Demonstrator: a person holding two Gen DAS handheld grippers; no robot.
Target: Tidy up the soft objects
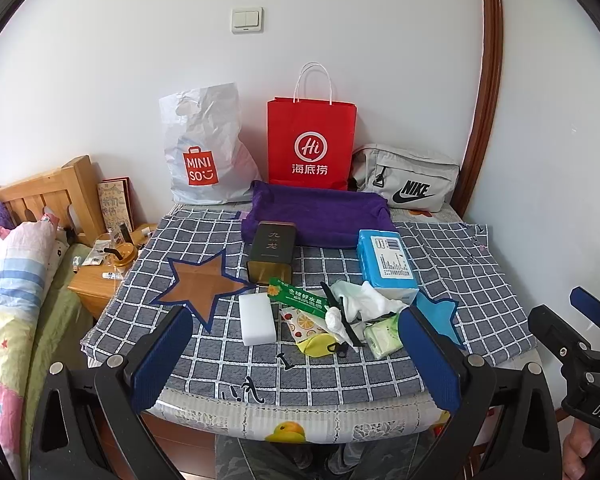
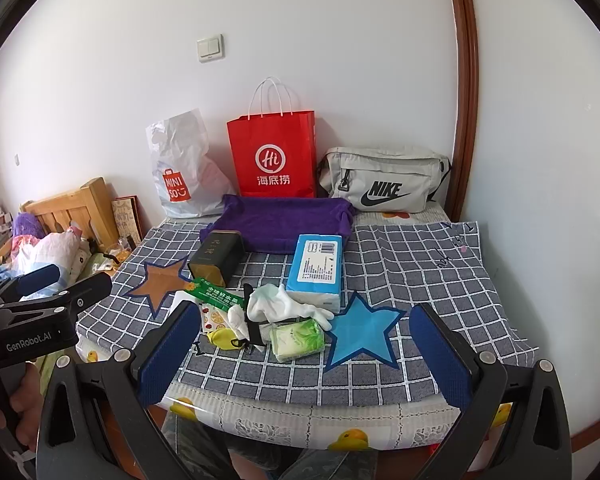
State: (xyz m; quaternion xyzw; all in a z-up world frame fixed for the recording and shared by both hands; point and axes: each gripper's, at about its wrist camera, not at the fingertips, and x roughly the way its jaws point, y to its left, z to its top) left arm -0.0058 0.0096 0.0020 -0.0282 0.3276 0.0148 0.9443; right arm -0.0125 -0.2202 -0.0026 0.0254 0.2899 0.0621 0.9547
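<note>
A pile lies mid-table on the checked cloth (image 1: 340,376): white gloves (image 1: 364,300) (image 2: 280,304), a white sponge block (image 1: 257,319), a small green tissue pack (image 1: 382,338) (image 2: 297,339), a yellow pouch (image 1: 318,345) (image 2: 222,338), a green packet (image 1: 298,296) (image 2: 216,294). A blue tissue pack (image 1: 388,264) (image 2: 318,270) and a dark tin (image 1: 272,250) (image 2: 218,256) stand behind them. A folded purple towel (image 1: 316,216) (image 2: 284,222) lies further back. My left gripper (image 1: 300,364) is open and empty at the near edge. My right gripper (image 2: 306,364) is open and empty too.
A brown star (image 1: 200,284) (image 2: 160,280) and a blue star (image 2: 362,330) mark the cloth. A Miniso bag (image 1: 204,152), a red paper bag (image 1: 310,144) (image 2: 274,156) and a grey Nike pouch (image 1: 408,180) (image 2: 384,184) stand against the wall. A bed (image 1: 16,280) and nightstand (image 1: 100,280) are left.
</note>
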